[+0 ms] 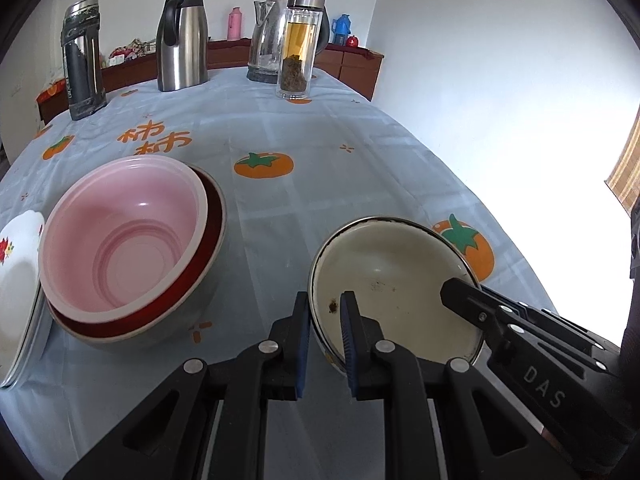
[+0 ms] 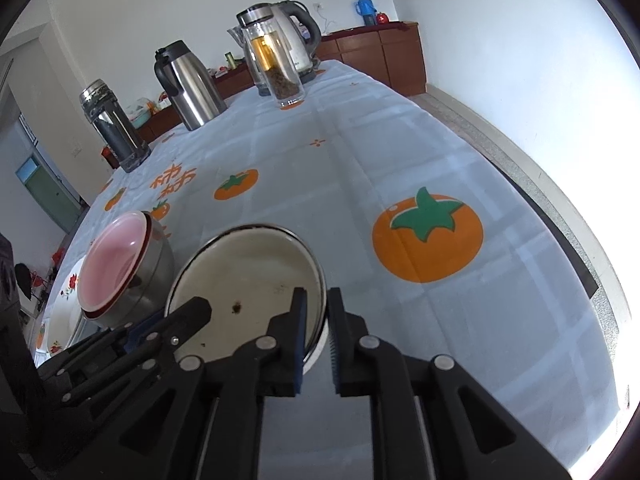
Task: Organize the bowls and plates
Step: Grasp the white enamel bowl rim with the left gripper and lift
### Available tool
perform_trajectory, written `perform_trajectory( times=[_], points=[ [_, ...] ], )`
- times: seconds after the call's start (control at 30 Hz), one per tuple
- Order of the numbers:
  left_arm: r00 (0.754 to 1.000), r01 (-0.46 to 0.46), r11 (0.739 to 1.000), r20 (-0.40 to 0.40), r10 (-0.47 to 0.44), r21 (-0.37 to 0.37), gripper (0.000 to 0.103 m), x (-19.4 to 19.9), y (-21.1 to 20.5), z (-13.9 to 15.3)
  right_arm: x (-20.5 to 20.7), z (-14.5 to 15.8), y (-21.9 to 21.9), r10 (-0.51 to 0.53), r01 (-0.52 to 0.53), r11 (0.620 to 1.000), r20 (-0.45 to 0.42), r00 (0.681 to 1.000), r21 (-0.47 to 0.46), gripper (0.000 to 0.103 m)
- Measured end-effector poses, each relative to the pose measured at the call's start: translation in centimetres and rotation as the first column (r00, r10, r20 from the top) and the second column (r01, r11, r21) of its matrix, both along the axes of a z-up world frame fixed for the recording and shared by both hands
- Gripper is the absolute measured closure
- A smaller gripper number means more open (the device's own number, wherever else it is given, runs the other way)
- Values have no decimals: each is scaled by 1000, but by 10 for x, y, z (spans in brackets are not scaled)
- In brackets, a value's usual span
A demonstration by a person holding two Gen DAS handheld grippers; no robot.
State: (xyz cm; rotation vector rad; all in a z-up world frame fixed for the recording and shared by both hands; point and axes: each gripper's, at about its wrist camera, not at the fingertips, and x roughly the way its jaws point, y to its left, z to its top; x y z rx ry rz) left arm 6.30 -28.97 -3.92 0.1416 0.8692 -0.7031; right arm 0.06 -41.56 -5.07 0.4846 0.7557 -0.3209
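- Counter [image 1: 360,128] under a blue cloth printed with orange persimmons; flasks, a kettle and a tea bottle lined up along the far end.
- Stack of nested bowls: pink bowl [image 1: 120,236] seated inside a red-rimmed steel bowl [image 1: 160,320], to the left of both grippers; just beside it further left, a stack of white flowered plates [image 1: 18,280].
- Cream enamel bowl [image 1: 392,280], dark-rimmed and speckled, tilted up between the two grippers, well to the right of the pink stack.
- Left gripper [image 1: 324,312] straddling the enamel bowl's left rim, one finger outside, one inside; narrow gap, seemingly pinching the wall.
- Right gripper [image 2: 316,312] straddling the opposite, right rim the same way; narrow, apparently clamped on it.
- Decisive relation, as a judgement: stack lies leftward of the held bowl, left hand nearer; likely a leftward carry, then lowering into the pink bowl.
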Motion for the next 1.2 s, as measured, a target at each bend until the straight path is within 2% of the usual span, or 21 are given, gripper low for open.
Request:
perform_trajectory(
  times=[0.23,0.4,0.63,1.2],
  points=[
    [999,22,999,48,-23,32,87,-5,-4,1,-4,0,5,-25,25,999,3,1000,-34,93],
    [998,33,999,51,-34,33,89,-7,-1,4,-10,3,8,-41,41,999,5,999,-34,95],
    [994,43,998,97,-47,37,89,-19,6,17,-22,17,19,-43,44,997,25,999,-60,94],
    [992,18,999,127,-22,31,89,-31,57,35,-31,38,70,13,-9,995,45,999,-95,94]
  ],
)
